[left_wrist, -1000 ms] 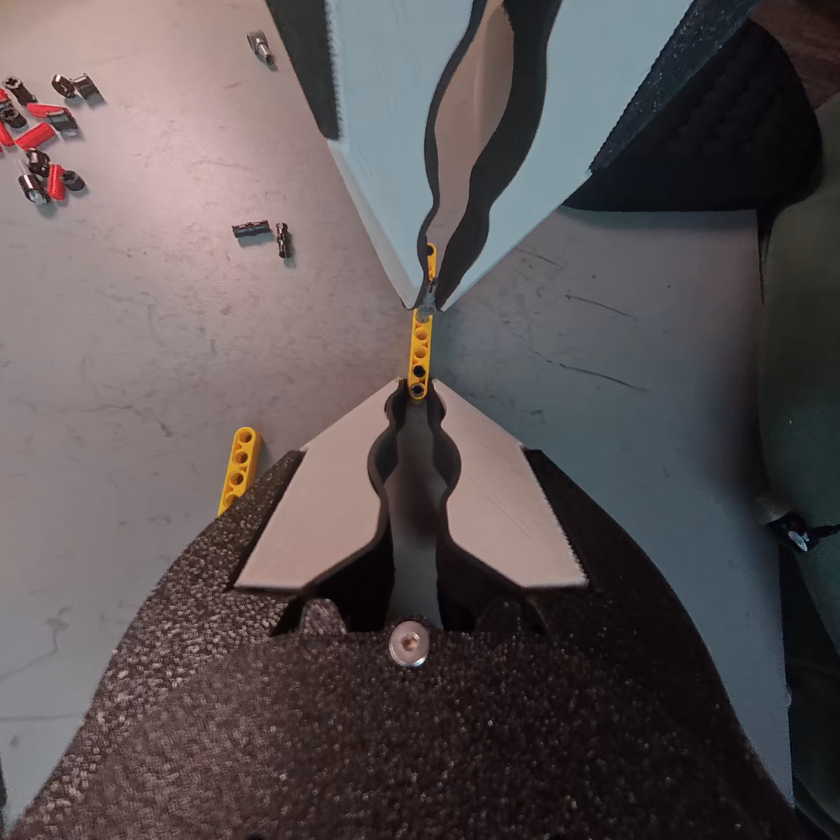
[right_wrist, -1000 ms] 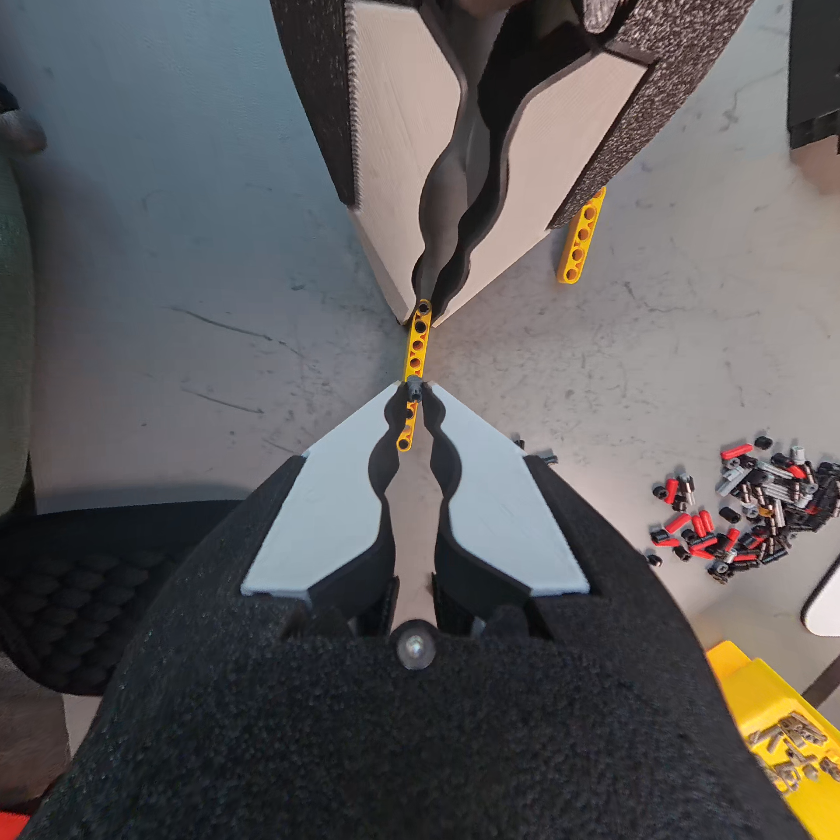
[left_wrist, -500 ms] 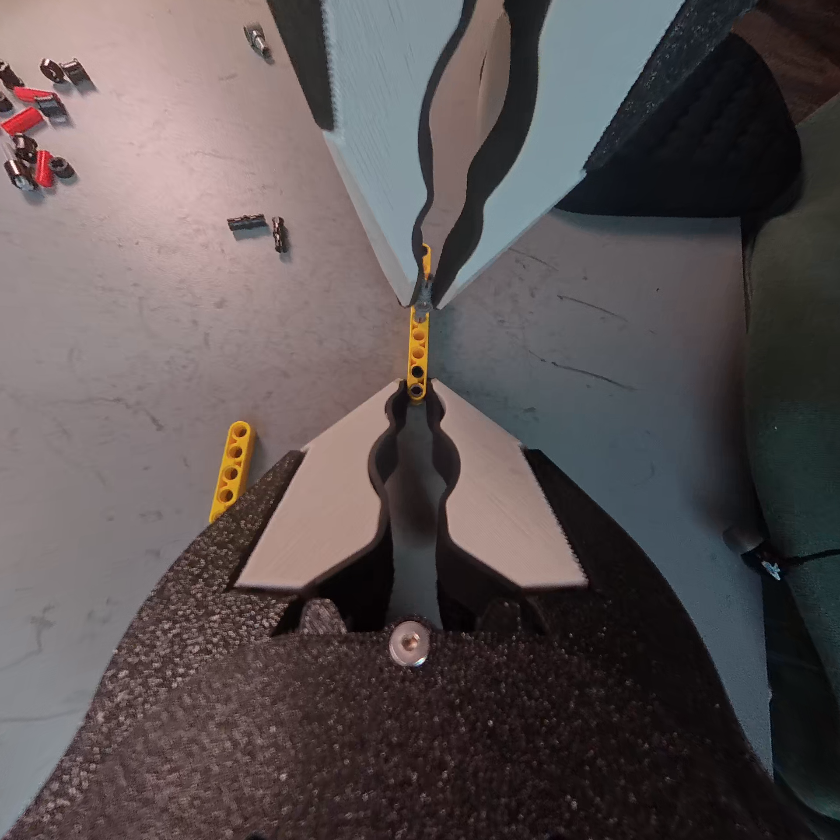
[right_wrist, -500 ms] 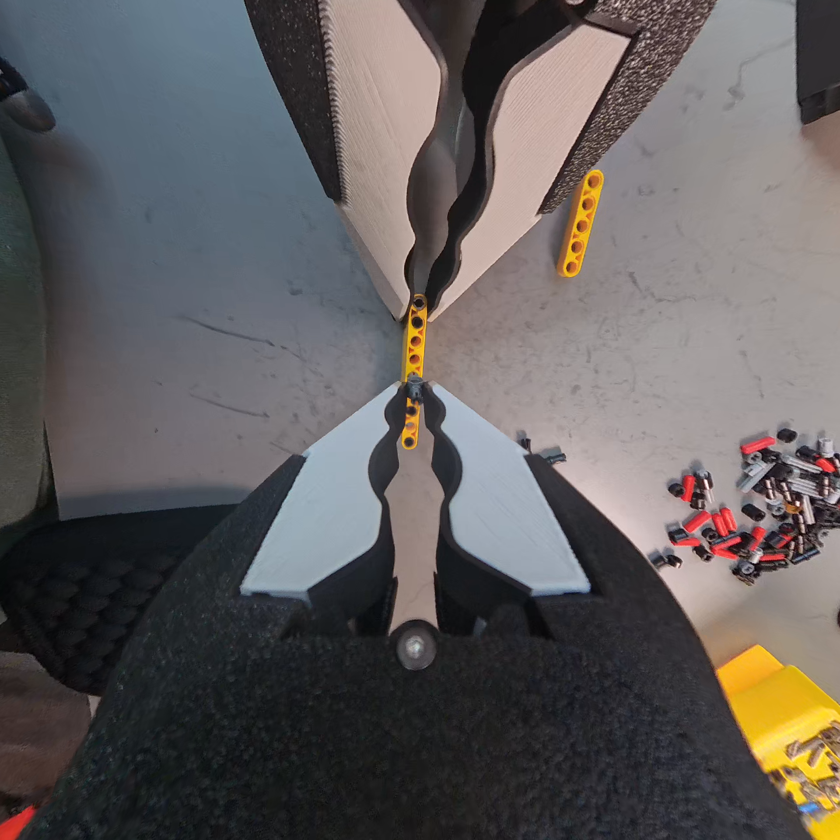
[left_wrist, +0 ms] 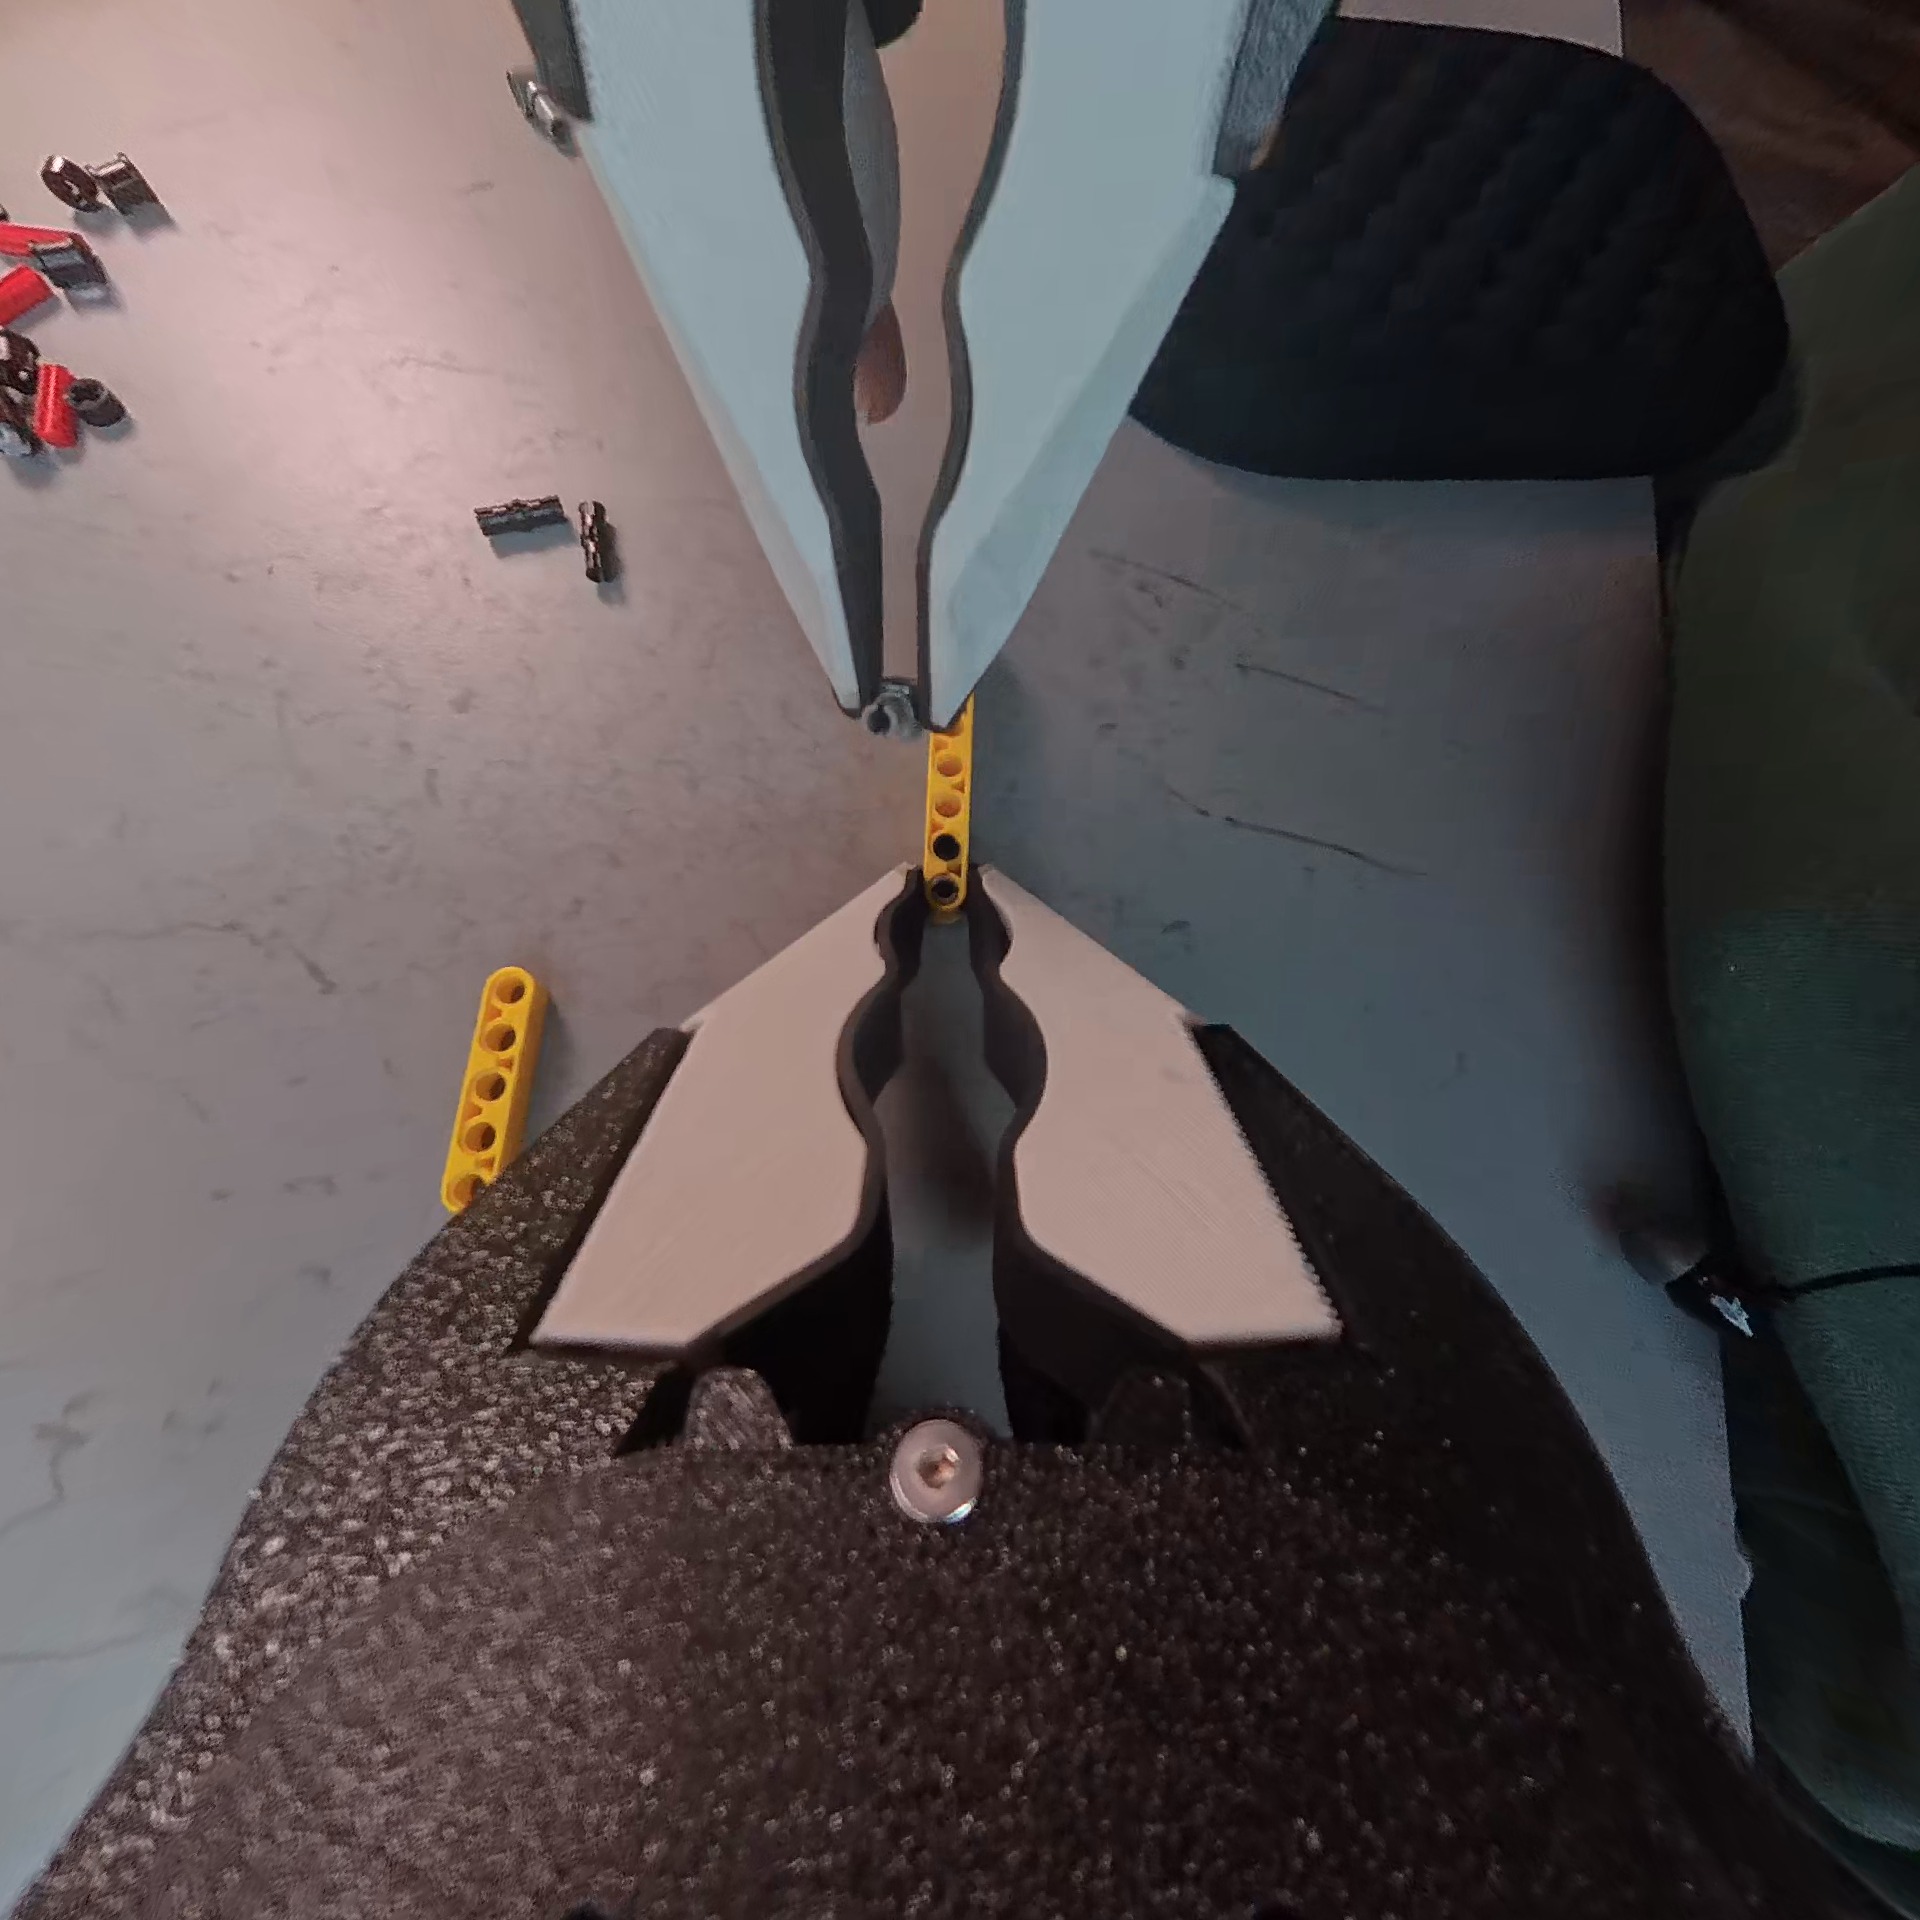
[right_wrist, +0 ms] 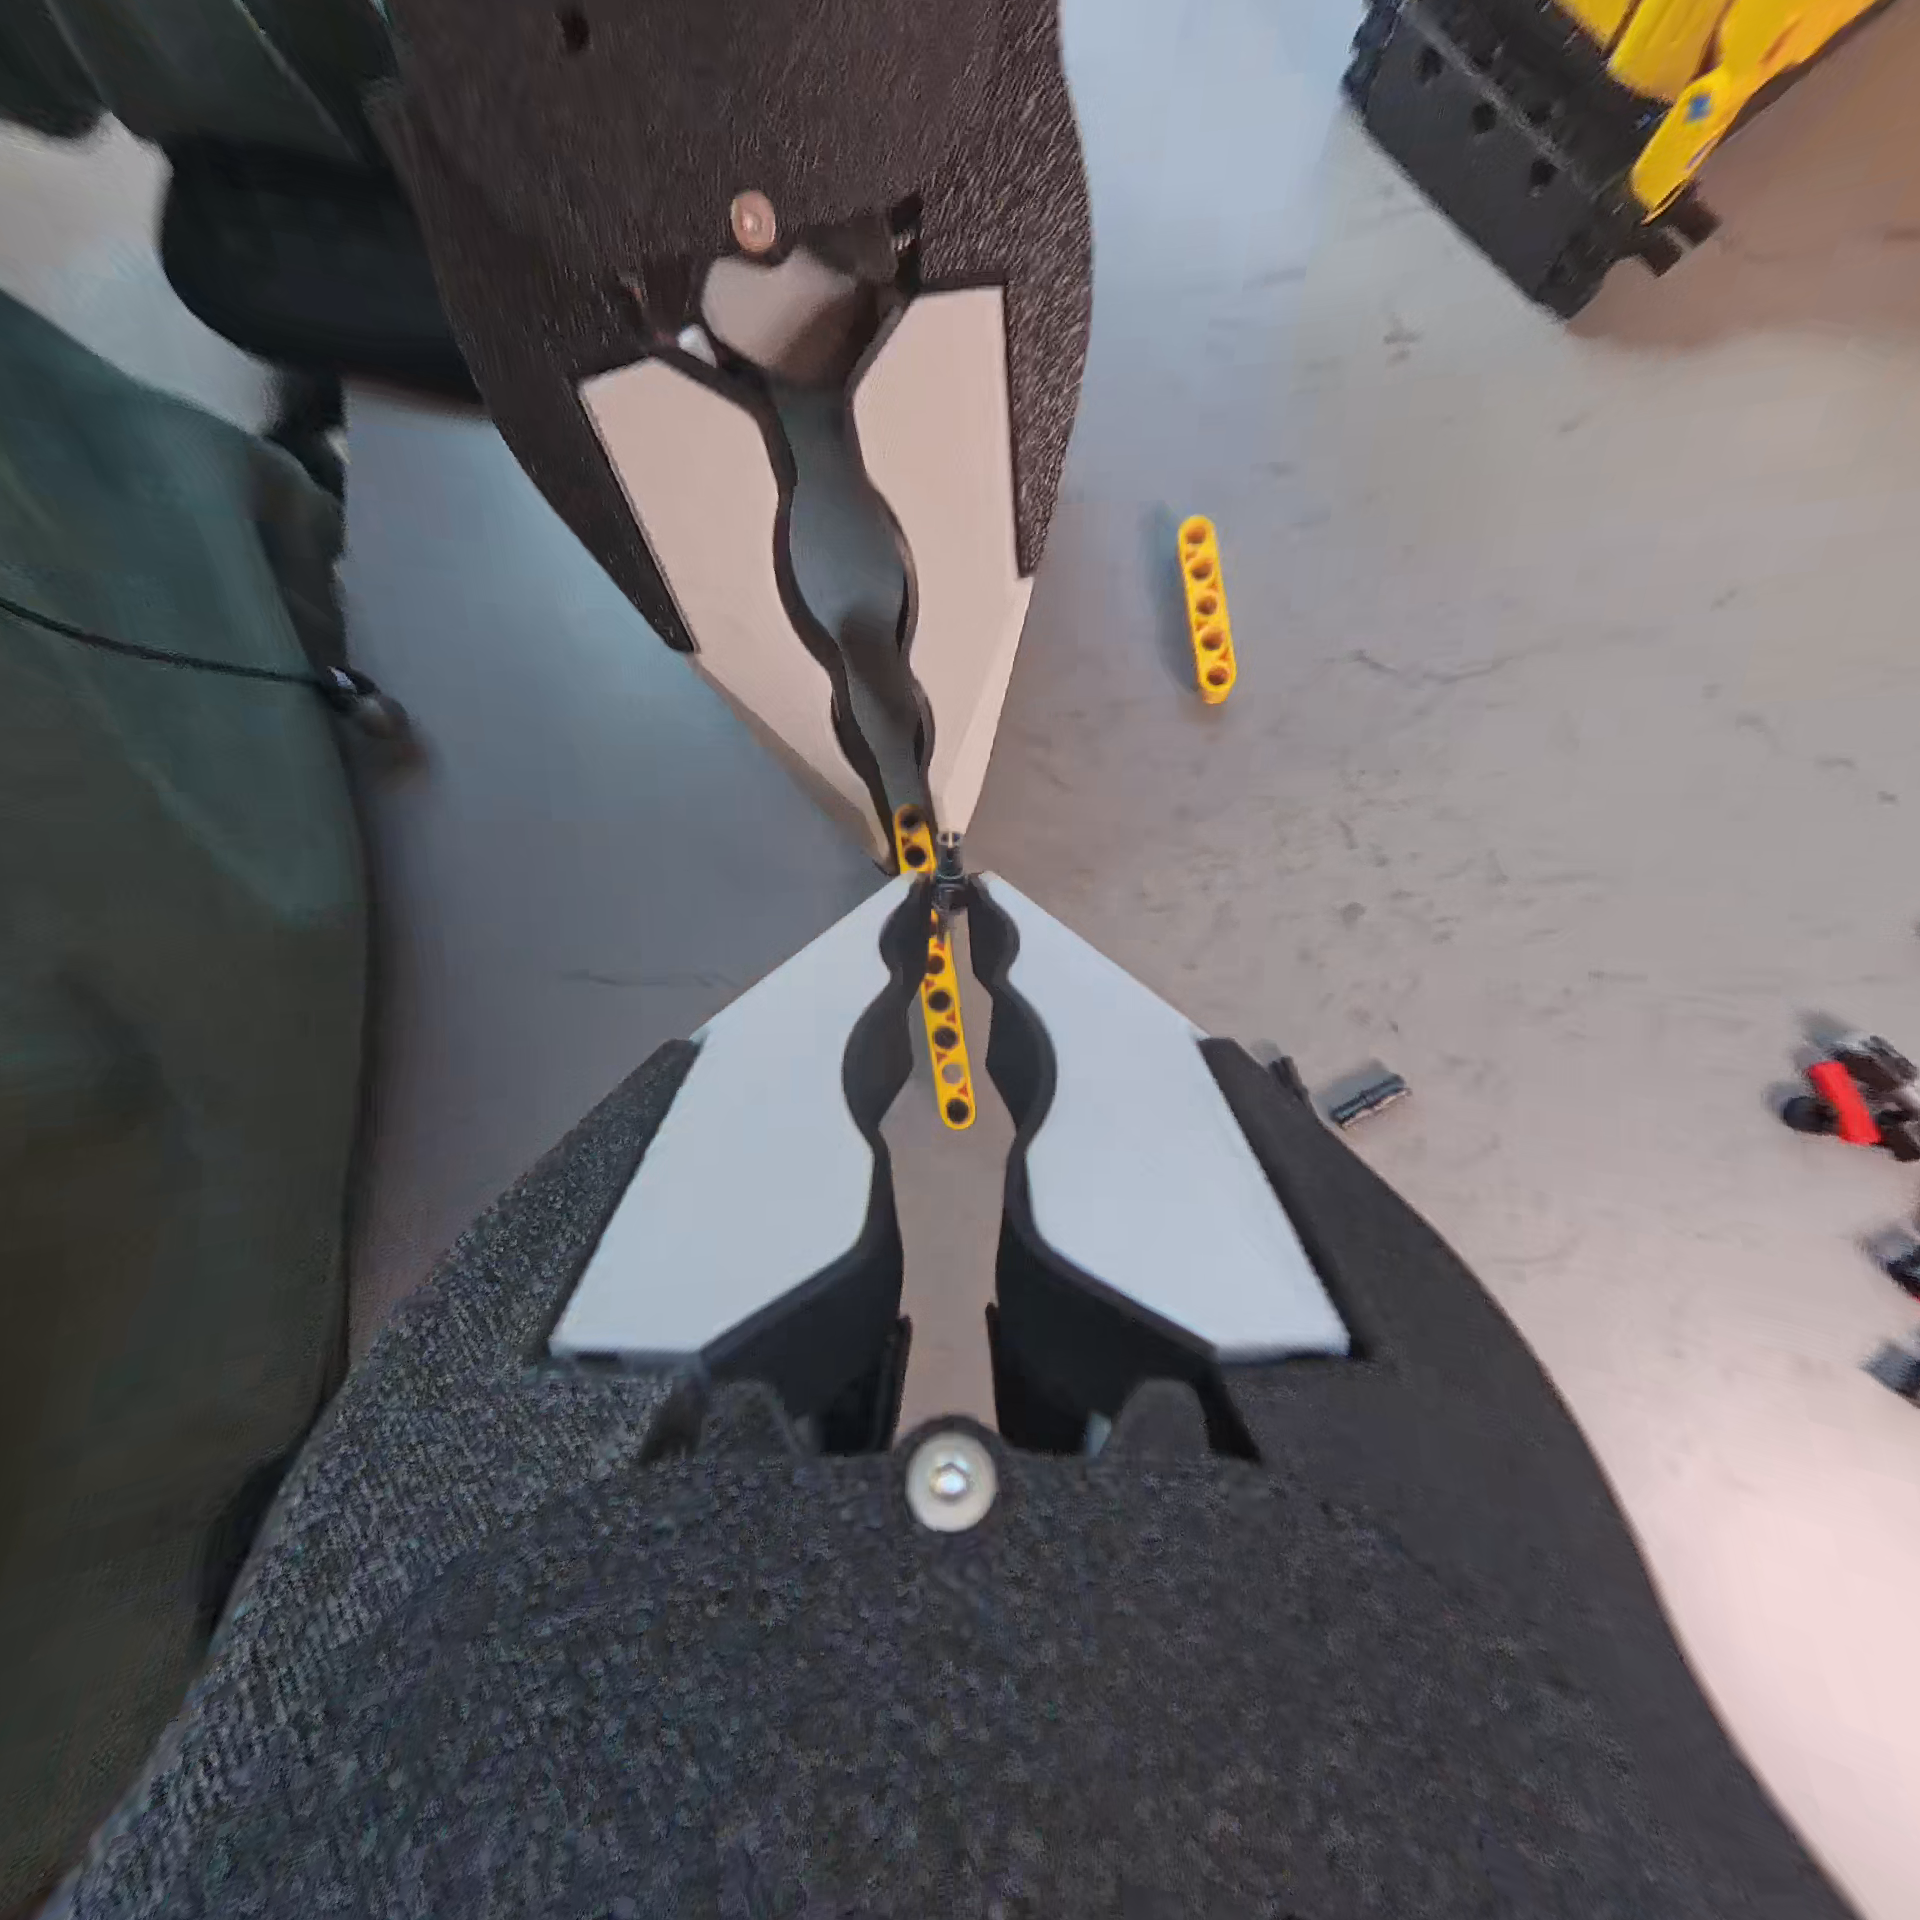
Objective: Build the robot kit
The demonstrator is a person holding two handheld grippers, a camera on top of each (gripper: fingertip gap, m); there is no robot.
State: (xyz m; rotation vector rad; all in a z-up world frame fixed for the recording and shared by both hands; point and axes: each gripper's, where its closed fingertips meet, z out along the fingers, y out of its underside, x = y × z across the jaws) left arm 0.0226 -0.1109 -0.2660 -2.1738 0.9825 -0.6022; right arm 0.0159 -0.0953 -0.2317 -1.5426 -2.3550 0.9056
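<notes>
**Two grippers tip to tip over a grey table**

Shown only in right wrist view: black-and-yellow block (right_wrist: 1558,135) at far edge of table (right_wrist: 1455,883), blurred. Shown only in left wrist view: black cushion (left_wrist: 1455,260) behind the far gripper, and two black pins (left_wrist: 545,520) lying side by side. Seen in both: dark green cloth (left_wrist: 1818,831) at table's side, a loose pile of red and black parts (left_wrist: 47,343), a spare yellow beam (left_wrist: 494,1091) lying flat, well apart from the tips.

Left gripper (left_wrist: 945,883) closed on one end of a yellow beam (left_wrist: 949,810), thin, with a row of round holes, held above the table. Right gripper (right_wrist: 948,885) closed on a small dark pin (right_wrist: 948,883), at the beam's side; in left wrist view pin looks grey, with a round end. Beam's other end passing under right fingers (right_wrist: 748,1143), visible only in right wrist view.
</notes>
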